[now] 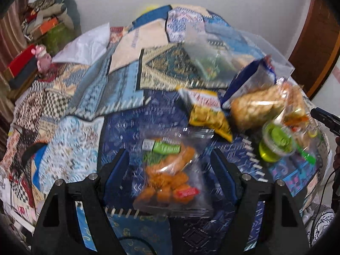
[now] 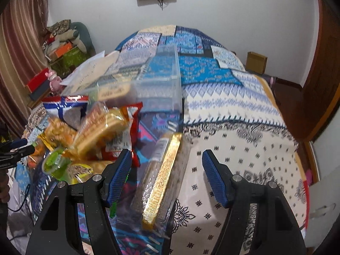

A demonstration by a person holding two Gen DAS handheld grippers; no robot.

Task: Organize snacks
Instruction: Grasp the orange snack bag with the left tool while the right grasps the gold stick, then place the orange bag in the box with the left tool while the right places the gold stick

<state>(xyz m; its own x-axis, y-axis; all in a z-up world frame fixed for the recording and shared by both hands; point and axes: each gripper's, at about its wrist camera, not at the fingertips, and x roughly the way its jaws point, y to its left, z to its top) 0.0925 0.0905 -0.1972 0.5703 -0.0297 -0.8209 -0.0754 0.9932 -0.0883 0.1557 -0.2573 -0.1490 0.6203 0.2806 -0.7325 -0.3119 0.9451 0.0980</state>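
Blue patchwork bedspread (image 1: 119, 136), orange snacks (image 1: 167, 176)

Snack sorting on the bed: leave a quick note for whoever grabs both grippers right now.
Left gripper: open, straddling the clear bag of orange snacks, not gripped.
Right gripper: open, around the gold-edged packet, not gripped.
Snack pile and the green jelly cup lie loose on the quilt.
The clear bin sits behind the pile; contents too blurred to tell.
Left: nearly everything, as most snacks lie outside the bin.

White wall (image 2: 233, 17), patchwork bed (image 2: 244, 110) (striped curtain (image 2: 19, 53))
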